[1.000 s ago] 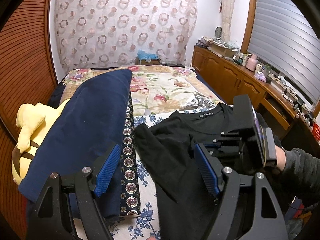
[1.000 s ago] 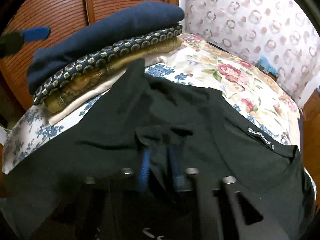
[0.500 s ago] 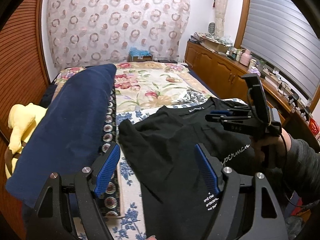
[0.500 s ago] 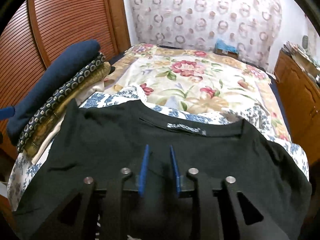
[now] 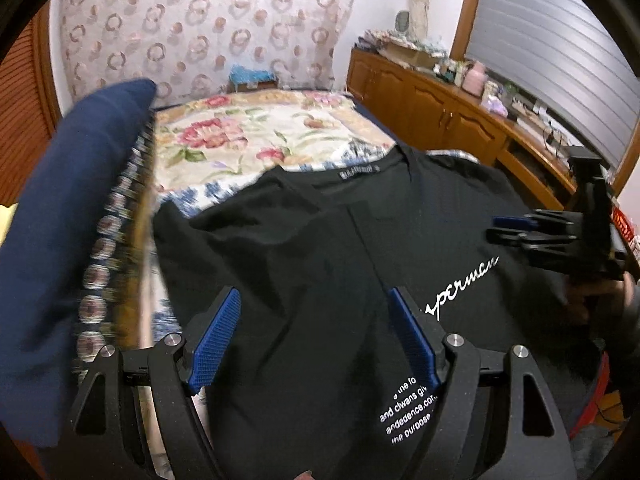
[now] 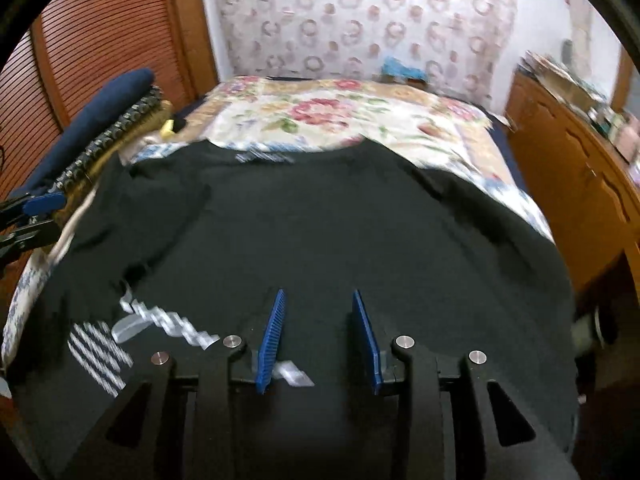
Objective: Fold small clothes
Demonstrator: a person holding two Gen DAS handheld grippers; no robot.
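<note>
The black cotton T-shirt with white lettering (image 5: 304, 264) lies spread flat on the floral-quilted bed (image 5: 240, 140), collar label away from both cameras, directly ahead of and beneath the two tools. Only the left wrist view reads the print sharply: a white script word across the chest and a block of small white lines near the hem, just past the left hand-held gripper (image 5: 314, 340), whose blue-padded fingers stand wide apart, released, with nothing between them. That view also shows the right hand-held gripper (image 5: 516, 226) from the side, over the shirt's far edge, with the person's hand behind it. The right wrist view blurs the lettering into pale streaks on the T-shirt (image 6: 320, 232), yet it shows the right hand-held gripper (image 6: 318, 340) parted and empty above the cloth, and the whole width of the shirt, wrinkled toward the sleeve. Beside the left tool sits a stack of folded dark-blue and patterned fabrics (image 5: 72, 216). Beyond the right tool runs a long wooden cabinet (image 5: 460, 116).
</note>
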